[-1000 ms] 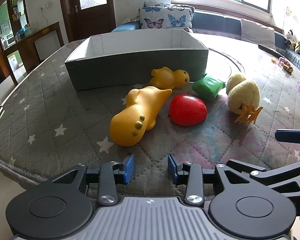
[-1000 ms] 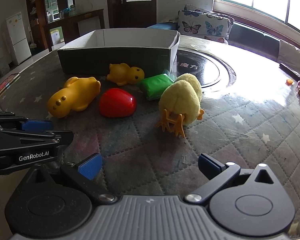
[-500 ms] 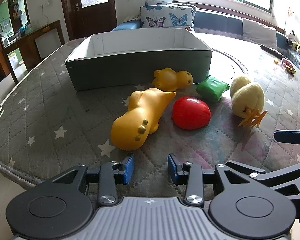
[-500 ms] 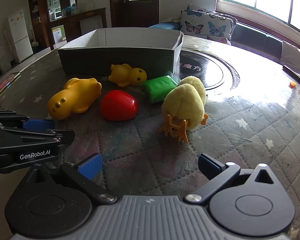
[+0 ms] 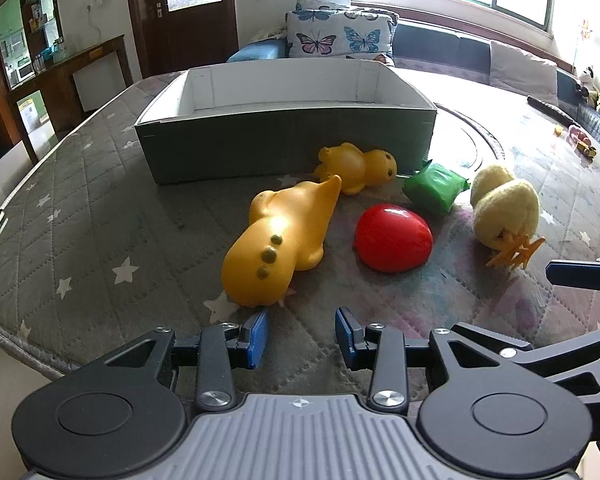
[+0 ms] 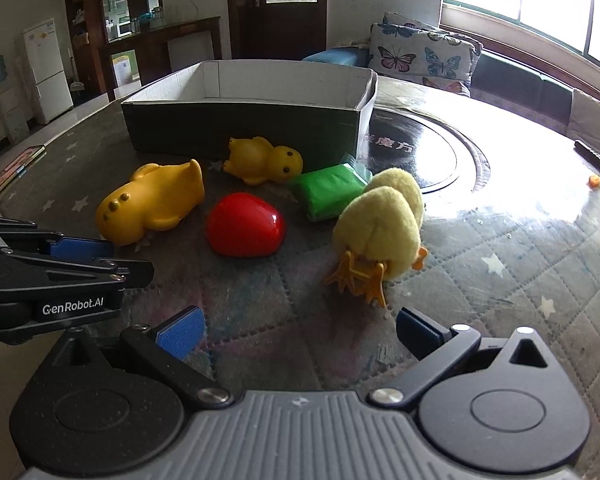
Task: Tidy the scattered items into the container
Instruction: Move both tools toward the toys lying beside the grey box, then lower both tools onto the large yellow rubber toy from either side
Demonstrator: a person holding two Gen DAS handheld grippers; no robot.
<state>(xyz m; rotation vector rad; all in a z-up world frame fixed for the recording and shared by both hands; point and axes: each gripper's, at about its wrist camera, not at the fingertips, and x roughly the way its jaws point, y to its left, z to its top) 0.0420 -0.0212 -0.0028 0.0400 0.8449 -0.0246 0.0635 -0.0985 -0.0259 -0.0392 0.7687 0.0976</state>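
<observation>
An open grey box (image 5: 284,148) with white inside walls stands on the quilted table; it also shows in the right wrist view (image 6: 244,128). In front of it lie a big yellow rubber toy (image 5: 280,248) (image 6: 152,204), a small yellow duck (image 5: 358,166) (image 6: 264,160), a red egg-shaped toy (image 5: 394,238) (image 6: 246,226), a green packet (image 5: 434,186) (image 6: 330,190) and a plush chick (image 5: 504,210) (image 6: 380,228). My left gripper (image 5: 300,332) is open a little and empty, just short of the big yellow toy. My right gripper (image 6: 296,334) is wide open and empty, just short of the plush chick.
A dark round turntable (image 6: 424,156) lies right of the box. Small toys (image 5: 582,144) and a dark stick (image 5: 548,108) lie at the far right edge. The table's near-left edge (image 5: 20,336) is close. A sofa with butterfly cushions (image 5: 336,36) is behind.
Both grippers have moved forward toward the toys, which now look nearer and larger. Jaw openings are unchanged and no toy has moved.
</observation>
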